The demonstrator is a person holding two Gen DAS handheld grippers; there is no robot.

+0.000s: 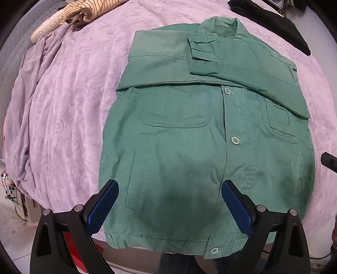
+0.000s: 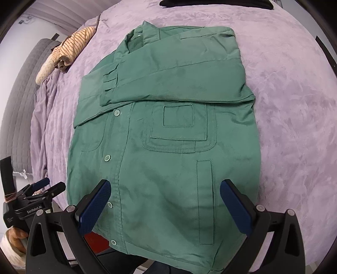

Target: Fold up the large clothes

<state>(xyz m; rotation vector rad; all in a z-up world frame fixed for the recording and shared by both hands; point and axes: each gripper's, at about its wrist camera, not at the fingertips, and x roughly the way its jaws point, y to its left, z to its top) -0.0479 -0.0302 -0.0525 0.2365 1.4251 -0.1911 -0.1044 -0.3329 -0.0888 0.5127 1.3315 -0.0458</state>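
Lying flat on the bed [image 1: 69, 101], the green jacket [image 1: 189, 147] has both sleeves folded across its chest.

Lilac blanket covers the bed; the jacket sits buttoned, front up, with its hem at the near edge and its collar [image 1: 221, 27] toward the far side. A striped cloth [image 1: 88, 10] is bunched at the far left corner, and a black garment [image 1: 280, 25] lies along the far right edge. The left gripper [image 1: 169, 208] hovers above the hem at the left front panel, jaws spread wide and holding nothing. The right gripper [image 2: 165, 208] hovers over the right front panel near the slit pocket [image 2: 205, 202], jaws likewise apart and empty.
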